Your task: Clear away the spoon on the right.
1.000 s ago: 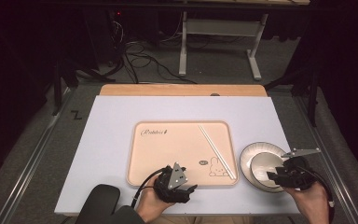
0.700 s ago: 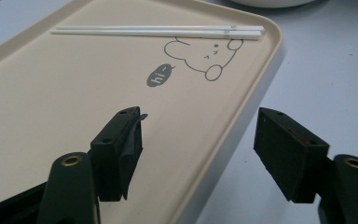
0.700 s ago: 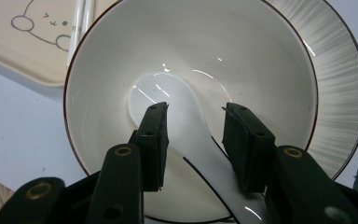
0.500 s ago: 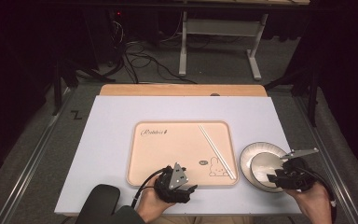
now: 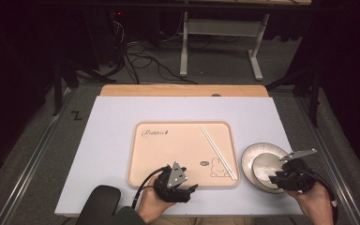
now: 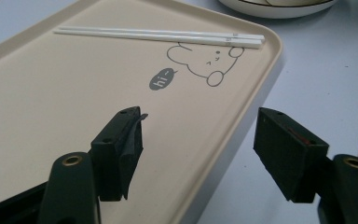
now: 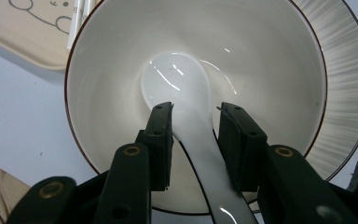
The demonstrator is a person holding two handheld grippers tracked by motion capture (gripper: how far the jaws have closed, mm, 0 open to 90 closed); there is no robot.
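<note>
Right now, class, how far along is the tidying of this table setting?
Done: the chopsticks already lie on the tray. In hand: the right claw straddles the handle of the white spoon in the bowl; its jaws have just been closing, though a firm grip is unclear. Left: spoon, bowl and plate sit off the tray. The left claw hangs open over the tray's edge.

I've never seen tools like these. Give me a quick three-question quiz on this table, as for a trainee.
1. What lies between the right gripper's jaws?
2. True or false: the chopsticks lie in the bowl.
3. The left gripper's jaws are: A shut, B open astride the tray's rim, C holding a cup.
Key: 1 the spoon's handle; the jaws have just been closing around it. 2 false, on the tray. 3 B.
</note>
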